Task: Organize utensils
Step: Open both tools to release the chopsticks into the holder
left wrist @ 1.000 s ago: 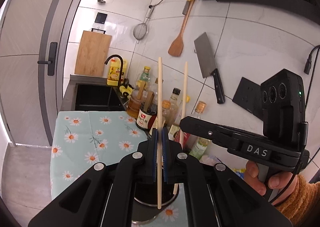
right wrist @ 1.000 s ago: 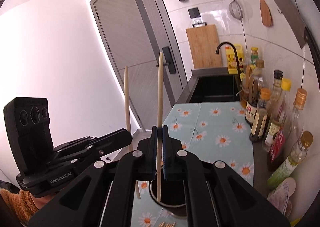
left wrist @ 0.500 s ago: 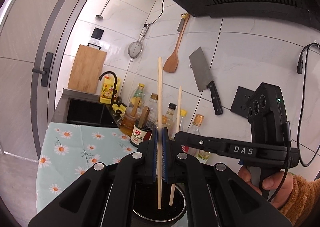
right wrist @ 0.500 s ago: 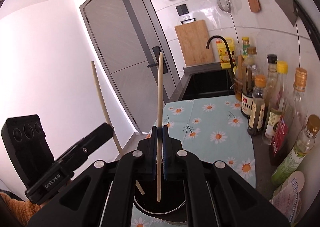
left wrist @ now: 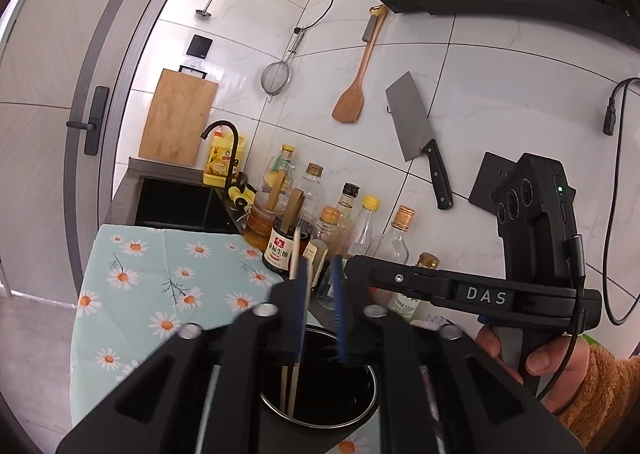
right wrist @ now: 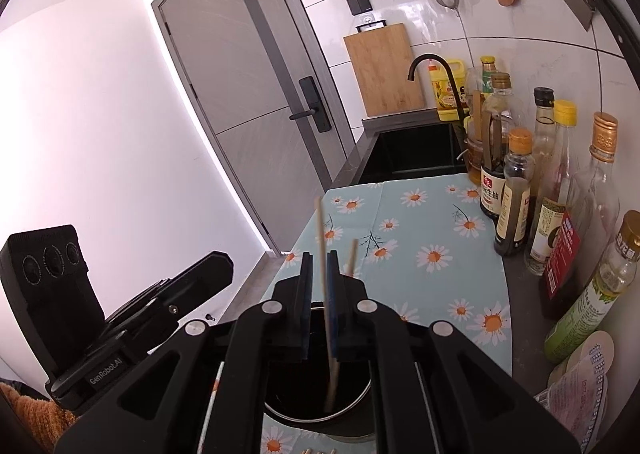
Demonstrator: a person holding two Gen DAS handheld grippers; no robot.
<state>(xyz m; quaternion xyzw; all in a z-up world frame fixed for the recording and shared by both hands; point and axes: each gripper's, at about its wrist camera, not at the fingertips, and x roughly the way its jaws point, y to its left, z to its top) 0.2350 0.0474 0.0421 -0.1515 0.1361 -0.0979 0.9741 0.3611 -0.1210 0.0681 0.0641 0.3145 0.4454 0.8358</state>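
A black cup (left wrist: 370,394) with a metal rim (right wrist: 362,394) stands on the daisy cloth just below both grippers. My left gripper (left wrist: 319,266) hangs over it with its jaws opening. A pale wooden chopstick (left wrist: 295,250) leans loose against its left pad, its lower end in the cup beside a second stick. My right gripper (right wrist: 319,258) is also opening. A chopstick (right wrist: 320,230) stands free between its pads and reaches down into the cup. Another chopstick (right wrist: 352,254) pokes up behind the right pad. Each gripper shows in the other's view: right gripper (left wrist: 354,270), left gripper (right wrist: 220,266).
Sauce and oil bottles (right wrist: 516,193) line the tiled wall to the right of the daisy cloth (right wrist: 432,221). Beyond the cloth lie a dark sink (left wrist: 176,201) and a black faucet (left wrist: 224,141). A cleaver (left wrist: 416,133) and a wooden spatula (left wrist: 352,101) hang on the wall. Chopstick tips (right wrist: 316,451) show at the bottom edge.
Both grippers sank toward the cup. Their jaws, shut on a chopstick each before, have parted, and both chopsticks have slid down into the cup.
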